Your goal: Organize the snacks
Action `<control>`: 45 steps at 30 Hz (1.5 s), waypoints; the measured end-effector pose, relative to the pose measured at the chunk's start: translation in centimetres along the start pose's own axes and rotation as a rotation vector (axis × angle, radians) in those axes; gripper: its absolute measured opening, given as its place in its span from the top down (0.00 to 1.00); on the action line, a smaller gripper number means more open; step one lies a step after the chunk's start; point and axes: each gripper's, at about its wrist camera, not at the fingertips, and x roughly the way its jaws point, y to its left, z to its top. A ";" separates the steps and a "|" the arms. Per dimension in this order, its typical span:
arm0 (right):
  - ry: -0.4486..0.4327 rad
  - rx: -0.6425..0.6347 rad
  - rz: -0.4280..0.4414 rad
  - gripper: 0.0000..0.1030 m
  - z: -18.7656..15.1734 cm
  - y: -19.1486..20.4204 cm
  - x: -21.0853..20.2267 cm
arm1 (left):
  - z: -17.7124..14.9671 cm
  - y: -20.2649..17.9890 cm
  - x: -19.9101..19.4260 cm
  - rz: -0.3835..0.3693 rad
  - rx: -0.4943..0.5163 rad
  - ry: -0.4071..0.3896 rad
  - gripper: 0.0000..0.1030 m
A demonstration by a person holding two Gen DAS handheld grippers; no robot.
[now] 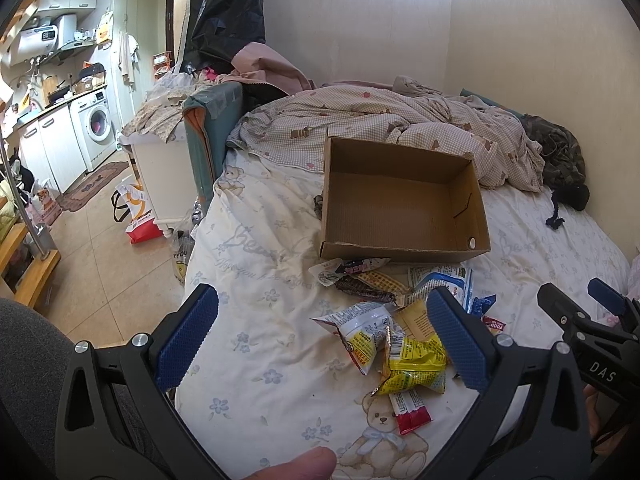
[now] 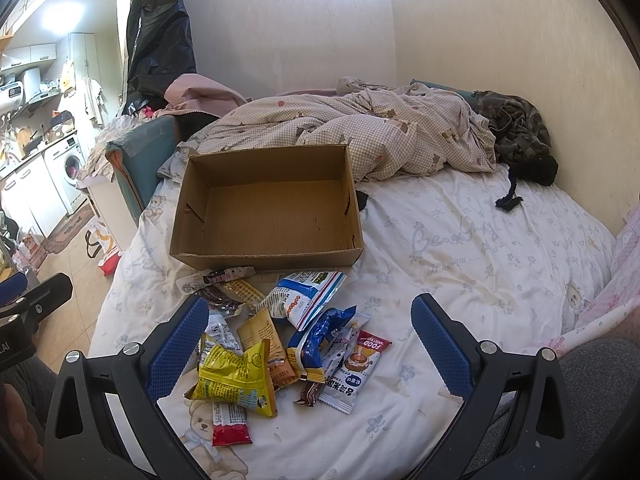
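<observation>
An empty cardboard box (image 1: 404,200) (image 2: 272,208) sits open on the bed. In front of it lies a loose pile of snack packets: a yellow bag (image 1: 416,364) (image 2: 236,376), a white and blue bag (image 2: 304,296), a blue packet (image 2: 320,336), a red-ended stick (image 1: 412,412) (image 2: 230,424). My left gripper (image 1: 320,328) hovers open over the near left of the pile, holding nothing. My right gripper (image 2: 312,332) hangs open above the pile, also holding nothing. The right gripper (image 1: 576,300) also shows at the right edge of the left wrist view.
A white flower-print sheet (image 2: 460,248) covers the bed. A crumpled checked quilt (image 2: 360,132) and a dark camouflage garment (image 2: 516,128) lie behind the box by the wall. The bed's left edge drops to a tiled floor (image 1: 88,264) with bags and a white cabinet (image 1: 160,176).
</observation>
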 end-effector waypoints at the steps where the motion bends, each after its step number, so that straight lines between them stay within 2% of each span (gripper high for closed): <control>1: 0.000 0.000 0.000 0.00 0.0 0.0 0.0 | 0.0 0.0 0.0 0.000 0.000 0.000 0.00; 16: -0.009 0.001 -0.005 0.00 0.3 -0.2 -0.2 | 0.0 0.1 0.0 0.001 0.001 -0.001 0.00; 25: -0.045 -0.051 -0.065 0.00 0.2 0.5 -0.6 | 0.0 0.1 0.0 0.003 0.002 -0.001 0.00; 31: -0.043 -0.017 -0.036 0.00 0.6 -0.1 -0.9 | 0.6 1.7 0.5 0.055 -0.026 0.014 0.00; 36: 0.024 0.085 0.029 0.00 2.2 -2.7 0.3 | 2.0 3.4 2.7 0.107 -0.045 0.112 0.00; 38: 0.058 0.133 0.050 0.00 2.9 -3.8 1.0 | 2.2 3.5 4.5 0.115 -0.042 0.185 0.00; 41: 0.136 0.212 0.088 0.00 3.7 -5.8 2.9 | 2.2 3.2 7.6 0.075 -0.050 0.319 0.00; 45: 0.201 0.276 0.084 0.00 3.6 -7.5 5.2 | 1.0 2.6 12.7 0.037 -0.138 0.488 0.00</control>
